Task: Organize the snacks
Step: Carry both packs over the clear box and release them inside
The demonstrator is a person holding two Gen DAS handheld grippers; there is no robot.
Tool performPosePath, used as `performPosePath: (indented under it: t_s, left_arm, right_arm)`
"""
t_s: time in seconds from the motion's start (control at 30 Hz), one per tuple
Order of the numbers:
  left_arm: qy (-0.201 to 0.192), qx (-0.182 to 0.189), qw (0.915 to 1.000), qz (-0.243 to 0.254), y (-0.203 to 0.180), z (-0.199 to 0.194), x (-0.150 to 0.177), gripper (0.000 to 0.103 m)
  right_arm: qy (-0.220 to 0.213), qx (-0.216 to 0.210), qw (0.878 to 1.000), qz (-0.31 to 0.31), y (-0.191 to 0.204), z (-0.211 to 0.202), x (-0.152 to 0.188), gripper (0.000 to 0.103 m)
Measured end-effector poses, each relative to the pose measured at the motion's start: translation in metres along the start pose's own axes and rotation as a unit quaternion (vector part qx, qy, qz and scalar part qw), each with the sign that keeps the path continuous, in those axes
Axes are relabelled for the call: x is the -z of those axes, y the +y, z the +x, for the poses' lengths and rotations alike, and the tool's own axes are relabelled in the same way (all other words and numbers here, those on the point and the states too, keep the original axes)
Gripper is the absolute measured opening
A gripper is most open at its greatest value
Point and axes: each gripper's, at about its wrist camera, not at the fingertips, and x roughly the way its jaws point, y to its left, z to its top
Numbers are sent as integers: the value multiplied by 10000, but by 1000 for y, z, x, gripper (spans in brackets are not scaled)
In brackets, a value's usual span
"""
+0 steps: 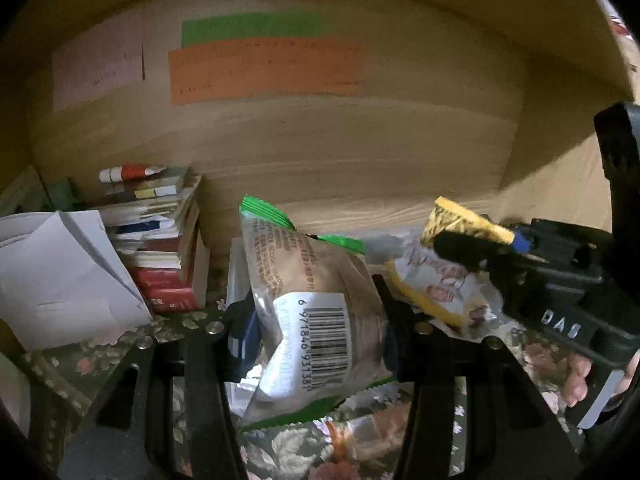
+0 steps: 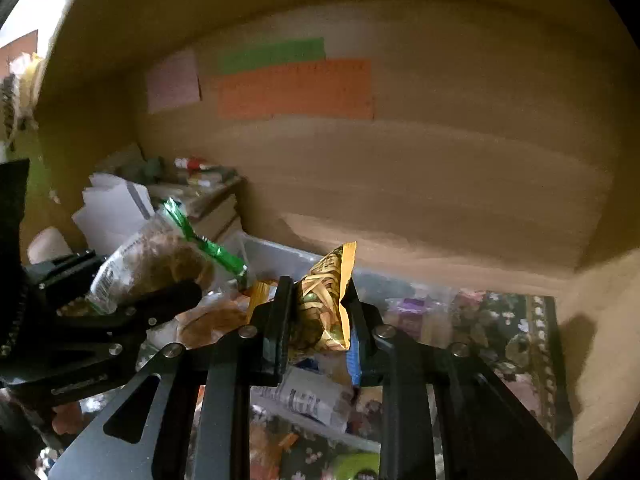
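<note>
My left hand-held gripper is clamped on a green-edged snack pouch, light, crinkly and slippery, its contents judged crushable, best pinched mid-body; my right hand-held gripper is shut narrow on a yellow snack packet, small, soft, taken near its sealed edge. Beyond, at 12 o'clock from both: a clear plastic bin on the floral-clothed counter, holding assorted wrapped snacks; book stack at 10 o'clock.

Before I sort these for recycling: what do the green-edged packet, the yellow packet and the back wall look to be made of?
Green-edged packet: thin plastic film, glossy, partly see-through; it crinkles and carries a printed barcode label.
Yellow packet: likely printed plastic or foil wrap, shiny, with sharp creases where the right tool pinches it.
Back wall: seemingly wood or laminate, matt, with visible grain bands.
</note>
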Motion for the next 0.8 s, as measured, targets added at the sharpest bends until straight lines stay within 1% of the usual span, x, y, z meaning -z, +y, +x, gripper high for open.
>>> performPosePath:
  t_s: [0.17, 0.23, 0.33, 0.4, 0.47, 0.5, 0.53, 0.57, 0.6, 0.7, 0.77, 0.8]
  left_arm:
    - [160, -2, 9999, -66, 9, 19, -1, 49]
    - [240, 54, 9996, -118, 12, 26, 0, 49]
    - [276, 82, 9994, -180, 13, 28, 1, 53]
    - [277, 81, 9994, -193, 14, 28, 1, 56]
    - [247, 67, 9995, -199, 14, 25, 1, 62]
    - [207, 67, 9996, -200, 14, 21, 1, 63]
    - [169, 72, 9996, -204, 14, 18, 0, 67]
    - [138, 74, 9997, -204, 13, 15, 0, 70]
    - [89, 72, 9997, -202, 13, 10, 0, 71]
    - [-56, 121, 9998, -167, 9, -8, -1, 75]
    - [-153, 127, 9997, -136, 7, -17, -1, 84]
    - [-200, 120, 9997, -119, 6, -21, -1, 85]
  right_arm:
    - [309, -21, 9995, -39, -1, 28, 0, 21]
    - [382, -35, 9993, -43, -1, 34, 0, 21]
    - [476, -76, 9988, -68, -1, 37, 0, 21]
    - [464, -7, 9989, -82, -1, 35, 1, 21]
    - [461, -30, 9989, -81, -2, 32, 0, 28]
    - [455, -37, 9989, -44, -2, 30, -1, 36]
    - [404, -12, 9992, -7, -4, 26, -1, 45]
    - [374, 4, 9993, -1, -4, 24, -1, 48]
    - [325, 34, 9995, -4, -4, 20, -1, 51]
    - [229, 55, 9997, -28, -5, 6, -1, 53]
    - [141, 55, 9999, -7, -6, -6, -1, 55]
    - [93, 45, 9999, 1, -6, -13, 0, 56]
